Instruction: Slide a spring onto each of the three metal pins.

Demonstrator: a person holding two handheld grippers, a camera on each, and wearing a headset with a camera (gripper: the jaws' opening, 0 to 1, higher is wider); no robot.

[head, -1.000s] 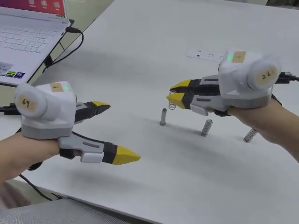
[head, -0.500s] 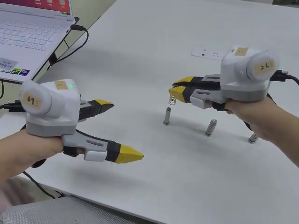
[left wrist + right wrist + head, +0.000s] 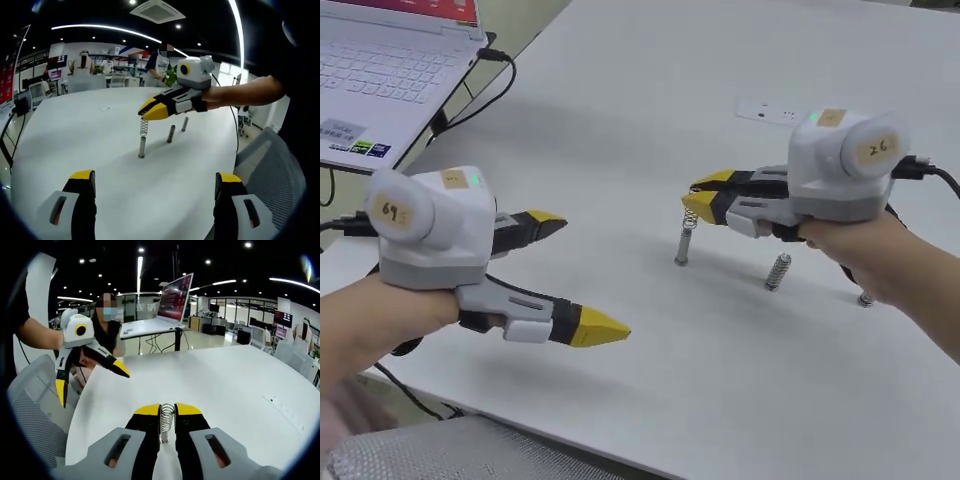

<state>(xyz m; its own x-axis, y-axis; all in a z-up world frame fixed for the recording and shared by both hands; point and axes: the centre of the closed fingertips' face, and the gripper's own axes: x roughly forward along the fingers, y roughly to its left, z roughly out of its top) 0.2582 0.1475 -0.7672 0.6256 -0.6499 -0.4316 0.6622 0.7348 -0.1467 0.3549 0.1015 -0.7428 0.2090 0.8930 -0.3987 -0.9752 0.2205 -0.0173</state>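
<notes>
The right claw (image 3: 690,198) is pinched shut on a spring (image 3: 689,218). The spring hangs down from the yellow tips, right over a bare pin (image 3: 681,248). That pin stands up on the white table (image 3: 620,120). The bottom of the spring looks like it just meets the top of the pin. I cannot tell if it has slipped over the top yet.

Two more pins stand to its right. The next pin (image 3: 778,271) has a spring on it. The last pin (image 3: 863,298) is partly hidden behind the hand, but from the left gripper view it looks like it has one too. So I think this is the last spring to put on.

The left claw (image 3: 592,272) is wide apart and holds nothing. It floats over the near left part of the table, well away from the pins.

To do this step well, the spring should be held straight up and down, in line with the pin. If it leans, the bottom ring may catch on the pin's top. The claw should go down slowly. The pin is thin and stands alone, so a push from the side could knock it over. The claw should not squeeze too hard, or the spring may bend or pop out. When the spring is partly over the pin, the claw can open a little and let it drop. Then it should lift straight up so it does not bump the next pin.
</notes>
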